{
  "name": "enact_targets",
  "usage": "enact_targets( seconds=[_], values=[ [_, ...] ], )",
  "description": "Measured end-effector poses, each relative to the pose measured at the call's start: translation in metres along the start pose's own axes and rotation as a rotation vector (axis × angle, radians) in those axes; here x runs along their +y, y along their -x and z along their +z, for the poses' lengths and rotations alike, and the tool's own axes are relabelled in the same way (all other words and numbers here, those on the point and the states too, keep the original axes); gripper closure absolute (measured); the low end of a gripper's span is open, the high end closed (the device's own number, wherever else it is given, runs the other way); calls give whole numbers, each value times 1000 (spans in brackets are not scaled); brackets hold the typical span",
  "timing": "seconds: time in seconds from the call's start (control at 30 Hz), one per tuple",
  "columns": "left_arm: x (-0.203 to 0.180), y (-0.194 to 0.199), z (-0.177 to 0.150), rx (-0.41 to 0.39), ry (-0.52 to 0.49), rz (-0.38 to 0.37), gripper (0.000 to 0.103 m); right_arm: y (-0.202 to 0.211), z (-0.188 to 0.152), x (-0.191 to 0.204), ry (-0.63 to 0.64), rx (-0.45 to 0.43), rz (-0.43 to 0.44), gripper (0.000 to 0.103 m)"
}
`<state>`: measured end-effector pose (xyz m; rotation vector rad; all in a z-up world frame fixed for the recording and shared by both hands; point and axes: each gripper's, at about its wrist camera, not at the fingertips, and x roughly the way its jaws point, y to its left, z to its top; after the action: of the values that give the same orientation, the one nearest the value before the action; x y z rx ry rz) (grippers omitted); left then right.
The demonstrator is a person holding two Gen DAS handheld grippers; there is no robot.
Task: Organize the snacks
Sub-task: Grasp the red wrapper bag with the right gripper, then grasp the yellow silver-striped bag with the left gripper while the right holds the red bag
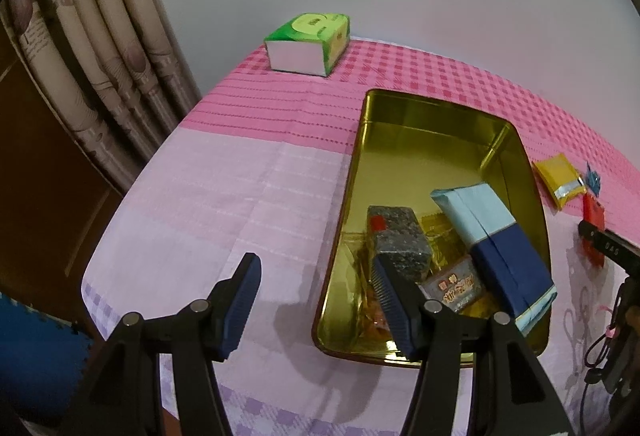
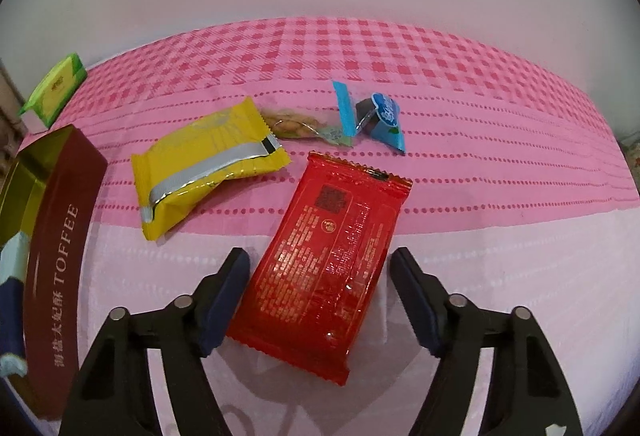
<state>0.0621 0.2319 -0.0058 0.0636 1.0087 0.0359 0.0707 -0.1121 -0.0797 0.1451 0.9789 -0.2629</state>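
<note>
Where the left view looked down, we found the left gripper (image 1: 316, 300) parted and empty, straddling the tin's (image 1: 440, 107) near wall. On the right view, the right gripper (image 2: 320, 276) stood apart around the red packet (image 2: 324, 260), pads not pressing.

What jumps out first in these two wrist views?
In the right wrist view, the glossy red foil snack packet lies flat on the pink checked tablecloth, between the open pads of the right gripper, which do not press it. In the left wrist view, the open gold-lined rectangular tin already holds several snacks, with a light-and-dark-blue paper-wrapped box leaning on its right wall. A yellow packet waits beside the red one.
</note>
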Motion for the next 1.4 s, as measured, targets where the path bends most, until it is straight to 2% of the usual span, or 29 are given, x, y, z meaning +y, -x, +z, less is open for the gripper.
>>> enact_targets(
  seconds=[0.2,0.33,0.67,0.93,1.17,1.23,1.4],
  values=[
    [-18,6,1,-29,-51,-9,44,1,-2,-6,79,-28,62,48],
    [-35,16,9,-46,-95,-41,44,1,-1,-19,127,-41,93,53],
    [-128,20,40,-56,-334,-147,44,-2,1,-55,232,-68,145,53],
    [-205,-2,54,0,-541,-242,42,-1,1,-81,249,-83,154,53],
    [-245,-18,56,55,-657,-342,35,1,-2,-96,234,-101,151,52],
    [-255,-23,56,69,-682,-356,29,2,-5,-99,232,-108,151,52],
    [-275,-41,58,113,-742,-363,28,4,-7,-100,225,-122,148,52]
  ],
)
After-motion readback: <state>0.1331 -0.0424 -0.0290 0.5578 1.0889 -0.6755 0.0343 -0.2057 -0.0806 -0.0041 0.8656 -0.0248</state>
